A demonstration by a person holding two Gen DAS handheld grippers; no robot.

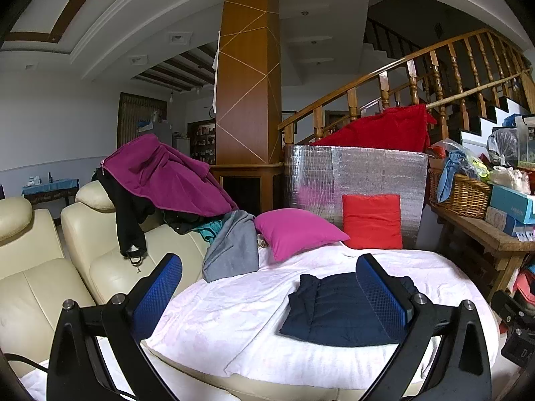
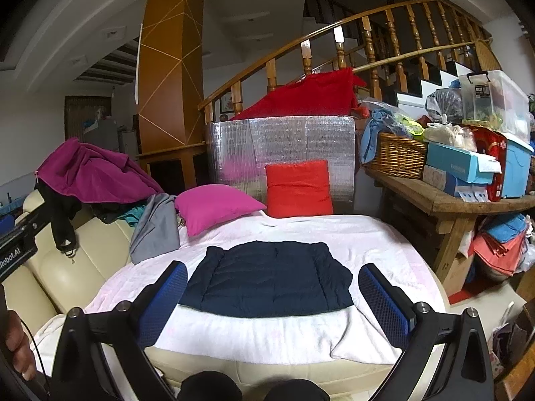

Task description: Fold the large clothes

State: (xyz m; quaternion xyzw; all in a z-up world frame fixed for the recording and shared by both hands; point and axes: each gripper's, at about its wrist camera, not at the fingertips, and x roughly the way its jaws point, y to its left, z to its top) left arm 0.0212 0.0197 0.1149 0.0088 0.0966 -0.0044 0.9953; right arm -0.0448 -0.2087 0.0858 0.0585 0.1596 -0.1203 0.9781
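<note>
Right wrist view looked down on a navy quilted jacket (image 2: 267, 277) lying folded into a compact rectangle on the pale pink blanket (image 2: 367, 234) that covered the cream sofa seat (image 2: 267, 371). The right gripper (image 2: 272, 295) hung above the near edge of the blanket with its blue-padded fingers (image 2: 384, 300) spread wide and nothing between them. From the left wrist view the left gripper (image 1: 269, 294) was likewise spread and empty, held off to the side so that the jacket (image 1: 334, 310) showed between its fingers, well clear of both pads.

Judging by the stitched channels and soft puffed surface, the jacket was probably a light padded garment: easy to lift, compressible, with a smooth shell that could slip between pads and a fold that could spring open. A sound grip would likely pinch through all layers at the two near corners, or along the near folded edge, rather than the top layer alone.

Unfolded clothes lay heaped to the left: a magenta fleece jacket (image 2: 97, 173) over the sofa back and a grey garment (image 2: 157, 230) beside the magenta cushion (image 2: 214, 205).
</note>
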